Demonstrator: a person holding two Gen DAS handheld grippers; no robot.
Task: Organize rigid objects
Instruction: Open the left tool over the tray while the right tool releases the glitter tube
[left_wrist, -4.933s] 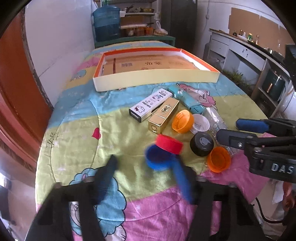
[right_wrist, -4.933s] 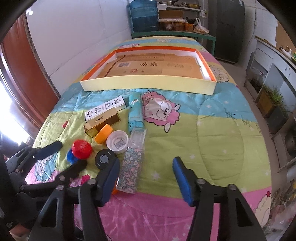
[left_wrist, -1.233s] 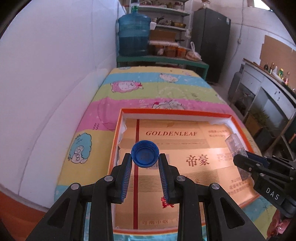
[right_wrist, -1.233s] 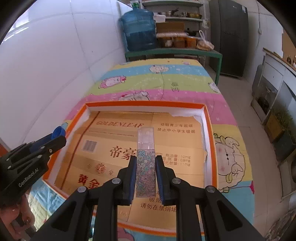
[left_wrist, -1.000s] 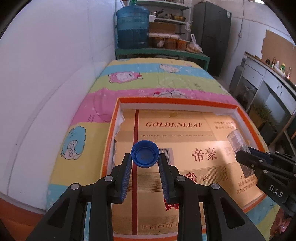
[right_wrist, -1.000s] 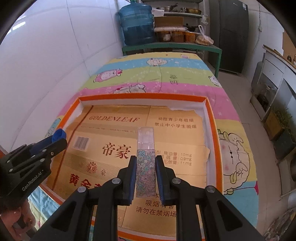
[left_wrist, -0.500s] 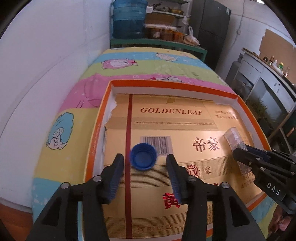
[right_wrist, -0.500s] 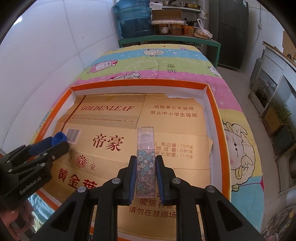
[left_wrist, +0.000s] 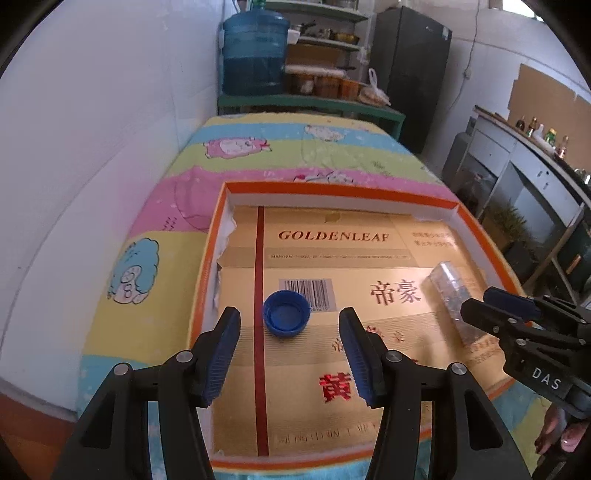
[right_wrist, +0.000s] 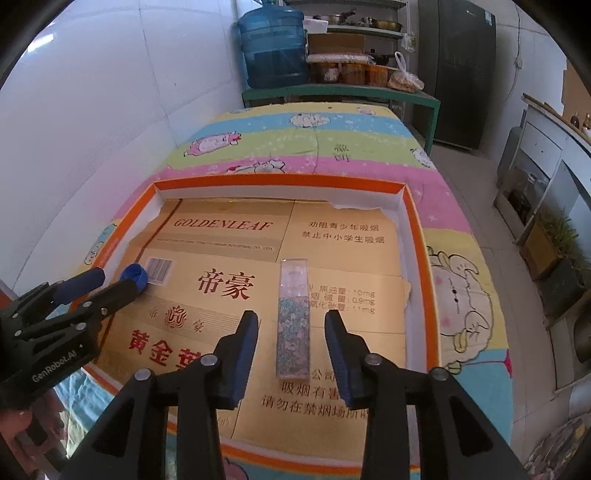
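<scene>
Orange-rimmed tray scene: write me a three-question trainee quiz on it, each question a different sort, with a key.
1. True or false: the blue bottle cap lies open side up on the cardboard lining of the orange-rimmed tray.
2. Multiple choice: the clear glitter box is
A. clamped by the right gripper
B. lying flat in the tray between open jaws
C. standing upright on the blanket
3. Fill in: the cap sits beside the printed ______ on the cardboard, between the pads of the left gripper.

Key
1. True.
2. B. The jaws have just been opening and the pads stand clear of the box.
3. Barcode. The left jaws have also just been opening and are off the cap.
</scene>
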